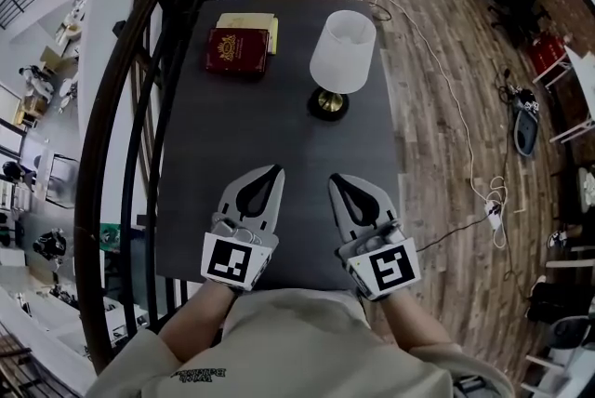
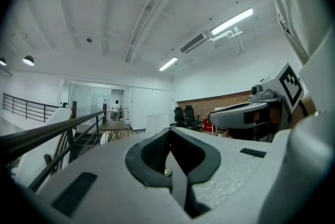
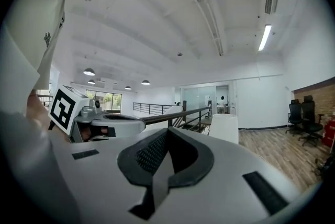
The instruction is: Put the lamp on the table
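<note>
Both sets of jaws are pressed fully together with nothing between them. The left gripper (image 1: 275,169) and the right gripper (image 1: 336,179) lie side by side over the near end of the table (image 1: 279,140), well apart from anything on it.

The lamp (image 1: 340,57) stands upright on the table at about 12 to 1 o'clock from the grippers, towards the far right part of the top. So the task looks as good as done.

If it needs moving, I'd judge the white shade (image 1: 344,38) to be thin, light and easily dented or knocked askew, so it's no place to pinch. The round brass-coloured base (image 1: 327,105) looks like the heavy part, and smooth, so the jaws might slip on it. The stem under the shade seems the best place to hold, low down.

From above, the shade covers that stem, so I can't tell how thick it is. I can't make out a lamp cord or switch either. Each gripper view shows only the top of the shade past its jaws.

Two books (image 1: 240,47) lie at 11 o'clock, near the far left corner. A dark railing (image 1: 139,136) runs along the table's left side.
</note>
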Action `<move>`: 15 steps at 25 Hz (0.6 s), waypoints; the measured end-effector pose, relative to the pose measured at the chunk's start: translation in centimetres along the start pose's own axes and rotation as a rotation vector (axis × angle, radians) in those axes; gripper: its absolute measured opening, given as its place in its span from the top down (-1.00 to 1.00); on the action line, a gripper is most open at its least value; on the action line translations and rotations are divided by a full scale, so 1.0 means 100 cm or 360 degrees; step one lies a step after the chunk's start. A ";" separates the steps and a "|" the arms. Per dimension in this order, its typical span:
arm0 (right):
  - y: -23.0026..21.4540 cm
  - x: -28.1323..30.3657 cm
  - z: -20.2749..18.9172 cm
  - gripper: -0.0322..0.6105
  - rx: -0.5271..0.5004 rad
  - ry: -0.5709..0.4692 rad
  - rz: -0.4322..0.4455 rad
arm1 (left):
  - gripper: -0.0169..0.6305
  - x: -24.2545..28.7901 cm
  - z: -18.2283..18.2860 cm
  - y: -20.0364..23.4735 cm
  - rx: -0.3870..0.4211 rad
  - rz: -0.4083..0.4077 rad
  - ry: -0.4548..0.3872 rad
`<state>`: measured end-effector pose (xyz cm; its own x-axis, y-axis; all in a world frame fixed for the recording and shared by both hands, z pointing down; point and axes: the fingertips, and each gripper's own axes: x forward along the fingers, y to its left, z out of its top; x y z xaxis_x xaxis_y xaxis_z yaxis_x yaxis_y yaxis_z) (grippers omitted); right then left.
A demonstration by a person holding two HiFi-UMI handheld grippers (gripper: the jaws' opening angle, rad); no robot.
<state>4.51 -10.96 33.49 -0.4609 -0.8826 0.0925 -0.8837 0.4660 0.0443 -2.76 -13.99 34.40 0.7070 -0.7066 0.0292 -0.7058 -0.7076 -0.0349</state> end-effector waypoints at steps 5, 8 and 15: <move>0.001 0.000 0.001 0.90 0.0028 -0.0015 -0.0010 | 0.93 -0.001 -0.003 0.006 0.0087 0.0005 0.0031; 0.003 0.001 0.000 0.89 0.0051 -0.0021 -0.0016 | 0.93 -0.001 -0.004 0.005 0.0095 -0.0020 0.0024; 0.003 0.000 -0.001 0.89 0.0015 -0.0004 -0.0009 | 0.93 -0.001 -0.003 -0.001 0.0050 -0.0047 0.0013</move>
<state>4.26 -10.87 33.64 -0.4561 -0.8854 0.0896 -0.8870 0.4605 0.0354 -2.74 -13.87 34.67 0.7271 -0.6854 0.0391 -0.6826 -0.7279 -0.0650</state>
